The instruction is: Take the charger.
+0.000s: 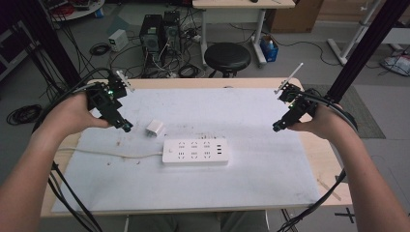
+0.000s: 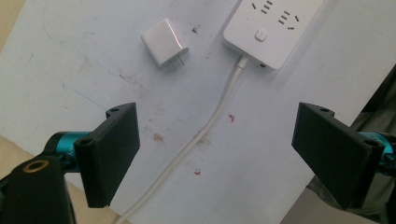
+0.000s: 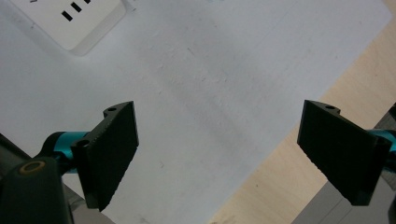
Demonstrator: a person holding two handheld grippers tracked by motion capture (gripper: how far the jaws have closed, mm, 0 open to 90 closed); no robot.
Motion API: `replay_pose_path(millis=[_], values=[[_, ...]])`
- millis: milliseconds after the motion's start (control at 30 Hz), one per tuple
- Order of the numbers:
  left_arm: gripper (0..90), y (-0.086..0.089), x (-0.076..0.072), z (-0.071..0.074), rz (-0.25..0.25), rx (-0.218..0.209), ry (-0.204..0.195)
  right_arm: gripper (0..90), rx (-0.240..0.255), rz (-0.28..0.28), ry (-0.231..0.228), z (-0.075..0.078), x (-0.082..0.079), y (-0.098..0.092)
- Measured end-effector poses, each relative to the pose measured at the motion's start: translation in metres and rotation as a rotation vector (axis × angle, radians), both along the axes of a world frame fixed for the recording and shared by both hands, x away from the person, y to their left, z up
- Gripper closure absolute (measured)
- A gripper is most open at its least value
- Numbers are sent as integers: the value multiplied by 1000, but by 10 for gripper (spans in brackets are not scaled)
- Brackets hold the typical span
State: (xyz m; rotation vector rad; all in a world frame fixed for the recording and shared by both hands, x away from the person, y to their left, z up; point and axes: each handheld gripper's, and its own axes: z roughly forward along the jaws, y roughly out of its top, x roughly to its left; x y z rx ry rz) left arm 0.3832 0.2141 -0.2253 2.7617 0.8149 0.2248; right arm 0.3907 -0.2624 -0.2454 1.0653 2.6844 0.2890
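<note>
While both hands hover above the tabletop (image 1: 270,183), neither tool grips anything: the left tool (image 1: 126,126) hangs over the white mat just beside the small white charger plug (image 1: 155,128), and the right tool (image 1: 276,128) hangs well apart from it, beyond the far end of the power strip (image 1: 195,152). In the left gripper view the jaws of the left tool (image 2: 215,154) stand wide apart with only the mat and the strip's white cable (image 2: 205,130) between them, so that tool is spread and empty. The same holds in the right gripper view, where the right tool (image 3: 217,154) has its jaws far apart over bare mat and the wooden edge.

That charger plug (image 2: 165,42) lies on its side with its two prongs pointing toward the power strip (image 2: 271,28), near the strip's switch end but not touching it. I judge this layout suits a plugging-in job: the left tool is poised nearest the plug, likely to pick it up, while the right waits by the strip's other end (image 3: 70,23), where it could steady the body against sliding. The sockets face upward, so the plug would need turning prongs-down first.
</note>
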Motion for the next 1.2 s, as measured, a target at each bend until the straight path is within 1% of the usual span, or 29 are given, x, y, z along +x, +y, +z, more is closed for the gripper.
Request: replay_pose_path(millis=[67,167,200,300,367,400,467,500,533,600,633,667,733,767,800,833,867,900,933,967,1000,1033,1133,1167,1200], values=[[151,-2,1,0,9,-2,-11,120,5,-1,-4,2,-1,0],[151,-4,4,-1,18,-8,-15,120,11,-1,-5,2,-1,1],[151,-7,6,-4,35,-10,-20,120,13,-7,-1,0,0,1],[153,-9,9,-6,50,-3,-21,120,7,-4,1,-1,1,0],[153,-12,13,-10,68,-1,-15,120,17,-23,0,-4,2,1],[152,-14,18,-14,86,2,-9,120,16,-21,2,-5,3,0],[152,-16,23,-19,112,-11,-5,120,16,-20,2,-8,4,1],[152,-16,23,-19,112,-11,-5,120,16,-21,3,-9,5,1],[151,-17,29,-24,125,-11,-1,120,15,-21,2,-10,5,1],[151,-19,36,-31,140,-15,9,120,6,-8,3,-12,6,1],[151,-19,39,-34,153,-24,13,120,14,-8,4,-13,7,1],[151,-19,39,-34,153,-24,13,120,14,-12,1,-14,7,2],[151,-22,47,-42,167,-30,21,120,13,-10,1,-14,7,1],[151,-22,47,-42,167,-30,21,120,13,-10,1,-14,7,1],[151,-25,53,-50,204,-44,27,120,20,-17,-3,-15,8,0],[151,-28,58,-56,224,-38,33,120,17,-12,-2,-15,8,0],[151,-28,58,-56,224,-38,33,120,18,-11,-1,-15,8,-1],[151,-33,65,-66,249,-32,43,120,20,-15,0,-16,8,-1],[151,-33,65,-66,249,-32,43,120,24,-28,1,-17,7,0],[151,-37,71,-76,294,-30,54,120,24,-26,-1,-17,7,-1],[152,-38,74,-80,306,-21,62,120,25,-25,-1,-17,7,-2],[152,-40,77,-84,328,-23,71,120,28,-27,-2,-17,8,-2],[151,-44,85,-97,355,-6,94,120,28,-33,-2,-17,8,-1],[151,-44,85,-97,355,-6,94,120,28,-31,-3,-17,8,-1],[151,-45,89,-105,376,-2,111,121,27,-32,0,-17,8,-1]])
